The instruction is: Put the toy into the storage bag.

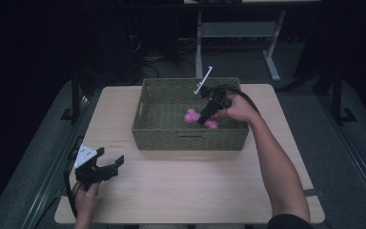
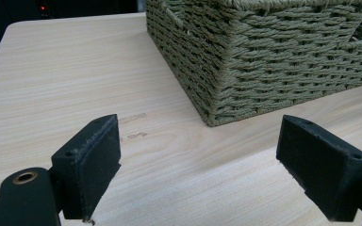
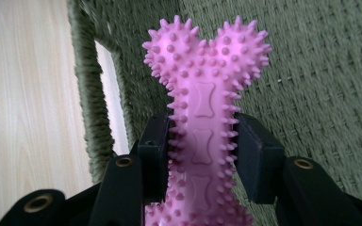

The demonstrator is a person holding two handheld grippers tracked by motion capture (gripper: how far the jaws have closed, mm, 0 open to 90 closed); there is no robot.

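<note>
R gripper (image 1: 205,116): jaws pinching shaft of pink spiky rubber bone toy (image 3: 202,117) | toy: inside green woven rectangular basket (image 1: 189,138), right of centre, over its floor | L gripper (image 1: 110,162): jaws spread wide, nothing between, low over light wood surface (image 1: 195,186), near basket's front-left corner

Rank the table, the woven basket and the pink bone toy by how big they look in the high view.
1. Wooden table, largest by far.
2. Green woven basket, standing on the table's far half.
3. Pink spiky bone toy, smallest, inside the basket, clamped by the right gripper and partly hidden by it.
</note>
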